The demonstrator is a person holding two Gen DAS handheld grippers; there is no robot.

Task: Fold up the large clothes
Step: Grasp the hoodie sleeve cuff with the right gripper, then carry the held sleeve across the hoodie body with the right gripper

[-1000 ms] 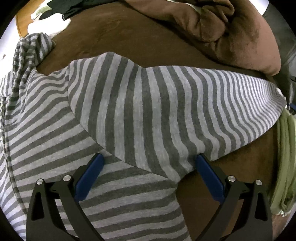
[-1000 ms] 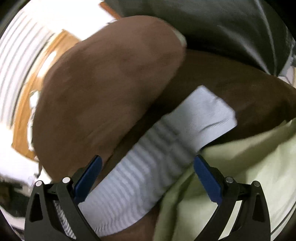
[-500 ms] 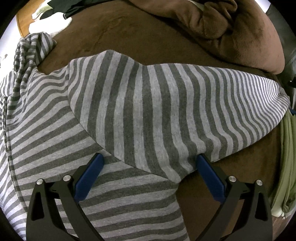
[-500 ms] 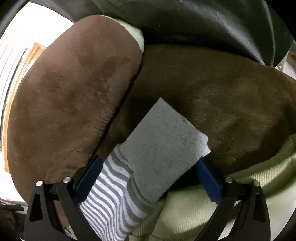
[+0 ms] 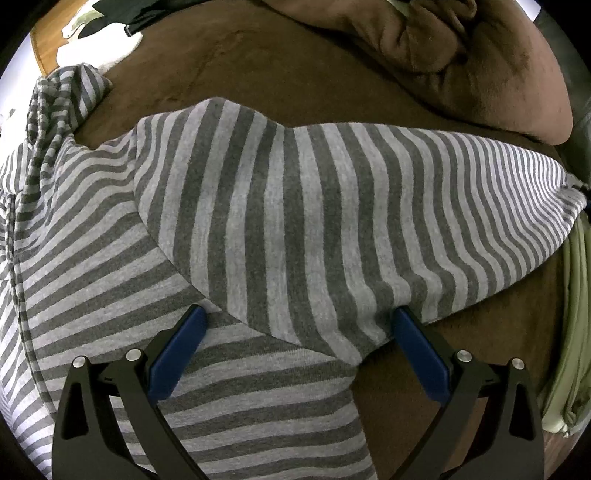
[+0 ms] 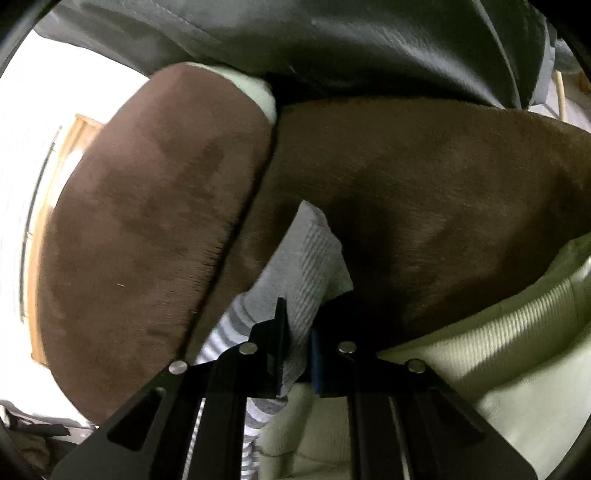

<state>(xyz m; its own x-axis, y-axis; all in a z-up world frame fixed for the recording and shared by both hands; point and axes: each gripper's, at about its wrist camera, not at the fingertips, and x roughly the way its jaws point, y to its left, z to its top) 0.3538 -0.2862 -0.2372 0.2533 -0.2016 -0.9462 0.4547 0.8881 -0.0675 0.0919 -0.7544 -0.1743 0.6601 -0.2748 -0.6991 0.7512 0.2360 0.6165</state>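
The right gripper [image 6: 297, 341] is clamped on the sleeve cuff [image 6: 314, 254] — the striped sleeve [image 5: 369, 206] runs long toward the left gripper [image 5: 299, 334]. That one stands wide open over the sleeve's root, holding nothing.

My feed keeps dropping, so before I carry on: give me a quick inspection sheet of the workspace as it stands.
Surface: brown plush cover, soft and creased, not flat.
Job's things: striped top spread out, its sleeve running off to the right; plain grey cuff at the sleeve's end.
Clutter: pale green garment bunched under and beside the cuff; brown pillow next to it; dark and white clothes at the far edge.
Grippers: left gripper open, fingers pressing down on the top; right gripper shut on the cuff.
Cables: nothing seen.
Surroundings: dark leather backrest behind; wooden edge at far left.
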